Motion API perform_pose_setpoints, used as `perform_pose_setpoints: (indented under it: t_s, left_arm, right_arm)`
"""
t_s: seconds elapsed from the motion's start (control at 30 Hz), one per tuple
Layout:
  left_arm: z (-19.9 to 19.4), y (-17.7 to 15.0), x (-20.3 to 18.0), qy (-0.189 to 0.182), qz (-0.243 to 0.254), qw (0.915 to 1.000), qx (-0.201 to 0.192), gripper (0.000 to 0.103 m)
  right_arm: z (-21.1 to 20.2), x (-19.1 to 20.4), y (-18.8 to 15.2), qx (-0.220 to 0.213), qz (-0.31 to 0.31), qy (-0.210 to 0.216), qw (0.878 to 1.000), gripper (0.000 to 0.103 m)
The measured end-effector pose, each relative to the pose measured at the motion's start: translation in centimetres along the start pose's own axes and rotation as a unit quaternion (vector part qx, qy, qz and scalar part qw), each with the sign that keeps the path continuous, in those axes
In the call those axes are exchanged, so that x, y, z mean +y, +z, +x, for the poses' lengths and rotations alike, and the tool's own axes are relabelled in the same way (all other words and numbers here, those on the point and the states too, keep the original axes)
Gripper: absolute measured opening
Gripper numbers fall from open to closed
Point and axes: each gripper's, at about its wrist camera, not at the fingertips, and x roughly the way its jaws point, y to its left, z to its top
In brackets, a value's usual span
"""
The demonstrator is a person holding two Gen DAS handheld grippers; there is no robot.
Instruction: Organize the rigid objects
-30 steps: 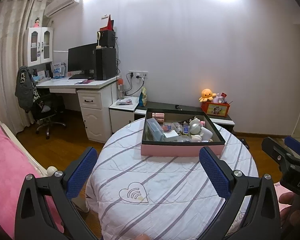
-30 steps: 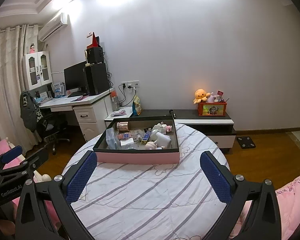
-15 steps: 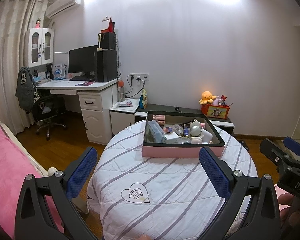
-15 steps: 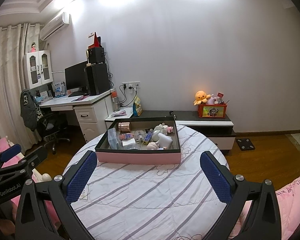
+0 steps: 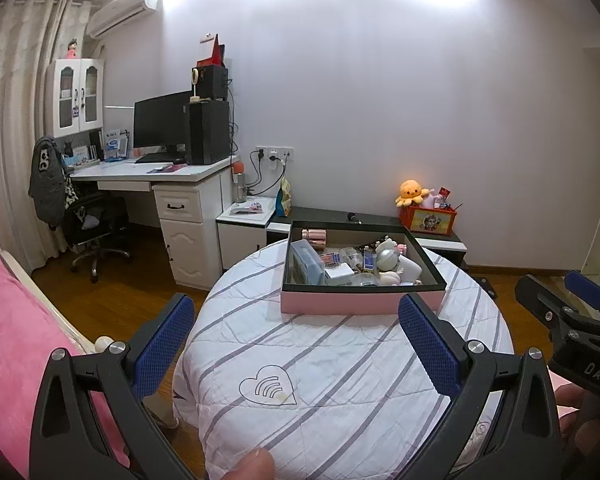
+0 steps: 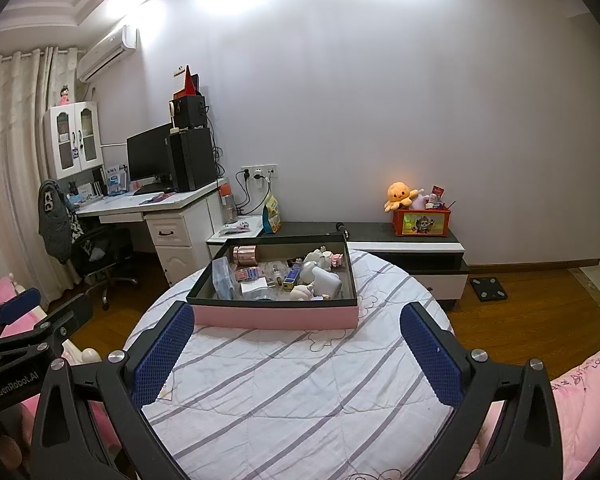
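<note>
A pink box with a black rim (image 5: 360,303) (image 6: 276,317) sits at the far side of a round table covered in a white striped cloth (image 5: 340,376) (image 6: 284,392). Inside it lie several small items: a rose-gold cylinder (image 5: 314,235) (image 6: 245,255), a clear blue case (image 5: 306,262), small bottles and white figurines (image 6: 316,270). My left gripper (image 5: 296,344) is open and empty, well short of the box. My right gripper (image 6: 296,352) is also open and empty, just short of the box's near wall. The right gripper's fingers (image 5: 564,312) show at the right edge of the left wrist view.
A pink bed (image 5: 8,340) lies left of the table. Beyond it stand a white desk with a monitor (image 5: 160,128), an office chair (image 5: 92,220) and a low black-and-white cabinet carrying an orange toy box (image 6: 420,222). Wooden floor (image 6: 532,300) lies to the right.
Both views have drifted slightly back and up from the table, so the box looks a little smaller. Both grippers stay open and nothing on the table has moved.
</note>
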Motion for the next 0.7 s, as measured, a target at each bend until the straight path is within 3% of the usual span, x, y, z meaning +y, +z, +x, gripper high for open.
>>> perform_pose_setpoints:
  t_s: [0.23, 0.47, 0.7]
  left_arm:
    - [0.48, -0.19, 0.02, -0.013, -0.003, 0.9998, 0.014, 0.103]
    - [0.44, -0.48, 0.05, 0.008, 0.008, 0.9999, 0.006, 0.103]
    - [0.06, -0.46, 0.3, 0.002, 0.008, 1.0, 0.003, 0.103]
  right_arm:
    - [0.32, -0.18, -0.16, 0.003, -0.001, -0.002, 1.0, 0.103]
    - [0.32, -0.23, -0.15, 0.003, -0.001, -0.002, 1.0, 0.103]
    - [0.59, -0.26, -0.21, 0.002, -0.006, -0.002, 1.0, 0.103]
